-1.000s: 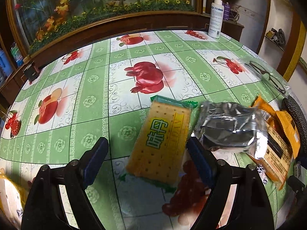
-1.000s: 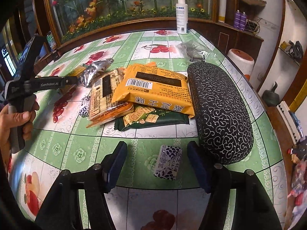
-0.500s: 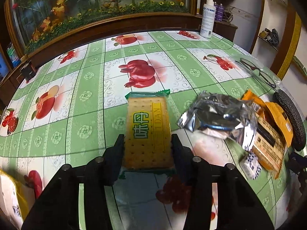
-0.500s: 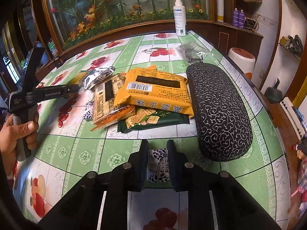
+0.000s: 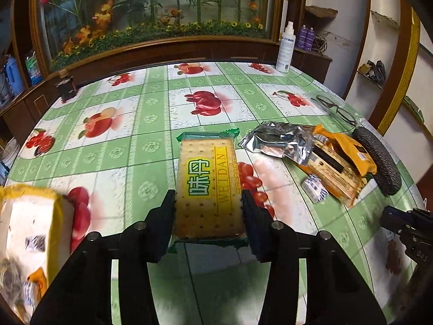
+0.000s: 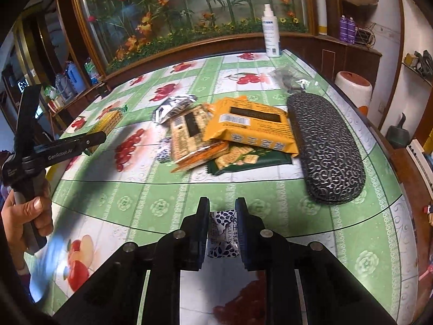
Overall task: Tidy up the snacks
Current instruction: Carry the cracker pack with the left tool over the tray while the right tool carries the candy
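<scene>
Our left gripper (image 5: 208, 216) had its pads clamped on the long sides of the flat yellow cracker packet with green wrapper ends (image 5: 208, 187), and our right gripper (image 6: 222, 233) had closed tight on the small white sachet printed with dark blue leaves (image 6: 222, 233); both pairs of jaws had just been closing, each with its snack between them. Taking the black oval glasses case with silver scrollwork (image 6: 324, 151) as our mark, the sachet was held just this side of it, low over the green fruit-print tablecloth (image 6: 162, 189); the loose heap of orange, silver and dark green packets (image 6: 243, 132) lay beside the case, and the cracker packet was held beyond that heap, well away from the case. We judged that the lift wanted level wrists and a steady squeeze, since the thin packet might bow or pivot between the pads.
</scene>
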Motion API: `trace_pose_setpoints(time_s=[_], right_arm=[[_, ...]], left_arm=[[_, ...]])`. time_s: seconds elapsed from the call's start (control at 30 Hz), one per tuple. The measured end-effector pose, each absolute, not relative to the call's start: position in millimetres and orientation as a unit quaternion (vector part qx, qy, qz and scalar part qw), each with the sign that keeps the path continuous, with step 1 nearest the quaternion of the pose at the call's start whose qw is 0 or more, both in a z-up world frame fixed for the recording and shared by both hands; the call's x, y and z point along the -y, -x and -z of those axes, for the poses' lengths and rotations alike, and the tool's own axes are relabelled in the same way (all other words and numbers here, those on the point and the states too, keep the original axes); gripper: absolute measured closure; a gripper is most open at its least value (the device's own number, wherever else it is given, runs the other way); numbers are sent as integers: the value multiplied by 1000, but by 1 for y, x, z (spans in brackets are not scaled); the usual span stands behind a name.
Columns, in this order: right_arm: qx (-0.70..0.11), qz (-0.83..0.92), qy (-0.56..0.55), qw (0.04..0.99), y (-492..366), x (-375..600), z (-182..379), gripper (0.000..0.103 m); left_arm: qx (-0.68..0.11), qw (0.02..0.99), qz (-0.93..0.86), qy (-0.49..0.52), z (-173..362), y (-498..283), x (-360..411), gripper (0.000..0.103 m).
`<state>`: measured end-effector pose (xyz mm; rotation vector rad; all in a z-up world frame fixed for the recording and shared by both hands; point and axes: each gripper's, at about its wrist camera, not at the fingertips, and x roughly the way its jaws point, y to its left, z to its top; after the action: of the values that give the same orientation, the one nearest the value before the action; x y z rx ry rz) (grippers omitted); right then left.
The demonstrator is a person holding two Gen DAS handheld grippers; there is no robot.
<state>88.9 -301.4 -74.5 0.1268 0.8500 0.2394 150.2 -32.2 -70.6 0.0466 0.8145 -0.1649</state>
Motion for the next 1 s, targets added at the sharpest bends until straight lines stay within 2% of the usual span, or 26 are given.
trace_pose_setpoints(time_s=[0.5, 1.0], right_arm=[[-393, -215, -60, 892, -61, 229, 51, 83], [-378, -316, -23, 870, -44, 130, 28, 83]], left_arm=[[-367, 930, 0, 8, 44, -52, -35, 58], [-340, 935, -99, 25, 34, 2, -104, 58]])
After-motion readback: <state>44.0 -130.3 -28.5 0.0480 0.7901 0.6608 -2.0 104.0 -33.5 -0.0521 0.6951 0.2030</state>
